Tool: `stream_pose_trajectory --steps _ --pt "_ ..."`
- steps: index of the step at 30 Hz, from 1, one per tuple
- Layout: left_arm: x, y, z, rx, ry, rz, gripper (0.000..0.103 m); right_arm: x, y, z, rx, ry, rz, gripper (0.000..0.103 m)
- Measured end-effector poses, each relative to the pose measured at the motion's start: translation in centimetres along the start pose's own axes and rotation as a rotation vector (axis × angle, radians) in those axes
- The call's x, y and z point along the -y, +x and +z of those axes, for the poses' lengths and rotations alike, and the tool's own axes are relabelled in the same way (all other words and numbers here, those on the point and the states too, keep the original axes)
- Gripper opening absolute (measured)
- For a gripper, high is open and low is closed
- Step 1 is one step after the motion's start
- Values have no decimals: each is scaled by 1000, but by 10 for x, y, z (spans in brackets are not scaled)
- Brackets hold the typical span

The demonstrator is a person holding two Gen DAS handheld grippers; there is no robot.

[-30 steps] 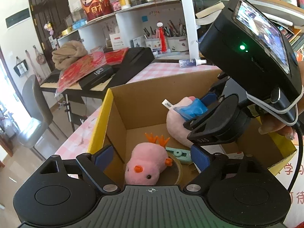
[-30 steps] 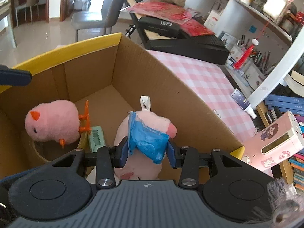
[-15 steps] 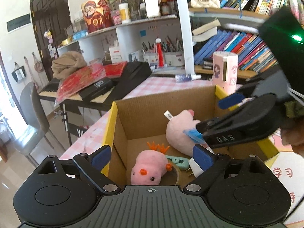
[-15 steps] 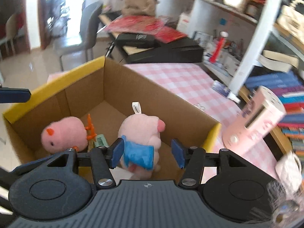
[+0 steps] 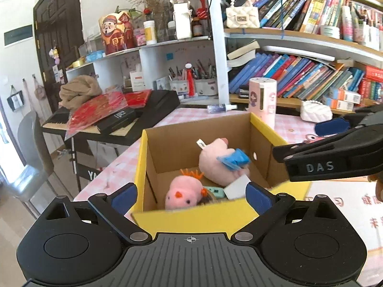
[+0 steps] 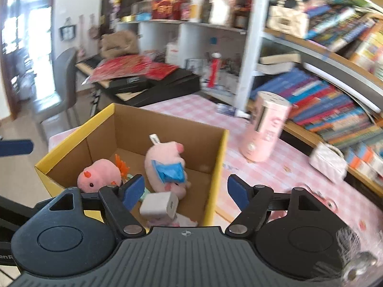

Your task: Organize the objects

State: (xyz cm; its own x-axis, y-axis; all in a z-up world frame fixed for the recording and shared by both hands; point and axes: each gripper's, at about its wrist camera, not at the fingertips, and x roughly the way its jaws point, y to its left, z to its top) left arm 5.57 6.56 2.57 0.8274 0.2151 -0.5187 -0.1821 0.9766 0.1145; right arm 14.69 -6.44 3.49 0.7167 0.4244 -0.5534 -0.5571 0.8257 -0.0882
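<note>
A yellow-rimmed cardboard box (image 5: 191,217) (image 6: 71,136) stands on the pink checked table. Inside lie a pink plush pig with a blue wing (image 5: 220,165) (image 6: 167,165), a pink plush chick with orange crest (image 5: 183,191) (image 6: 99,174), a green clip (image 5: 214,191) and a white charger block (image 6: 159,204). My left gripper (image 5: 191,193) is open and empty, above the box's near rim. My right gripper (image 6: 186,191) is open and empty, above the box's near right corner, and shows at the right of the left wrist view (image 5: 335,153).
A pink cylindrical device (image 5: 262,100) (image 6: 265,129) stands on the table behind the box. A white quilted purse (image 5: 316,114) (image 6: 328,160) lies to the right. Bookshelves fill the back; a keyboard stand (image 5: 134,114) with red packets and a grey chair (image 6: 64,88) are at left.
My right gripper has opened, let go of the pink pig in the box and pulled back and up. My left gripper has also drawn back from the box.
</note>
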Motion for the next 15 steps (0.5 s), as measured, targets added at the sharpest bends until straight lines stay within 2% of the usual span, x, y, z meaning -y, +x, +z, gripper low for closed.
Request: stream_pose_trajectory --steps 8,15 --pt "-2 -31 -21 7 -12 -59 101 -9 -49 -42 -2 98 -108 82" --pt "14 -50 -38 -4 29 -114 101 -12 -87 -81 -7 216 -220 85"
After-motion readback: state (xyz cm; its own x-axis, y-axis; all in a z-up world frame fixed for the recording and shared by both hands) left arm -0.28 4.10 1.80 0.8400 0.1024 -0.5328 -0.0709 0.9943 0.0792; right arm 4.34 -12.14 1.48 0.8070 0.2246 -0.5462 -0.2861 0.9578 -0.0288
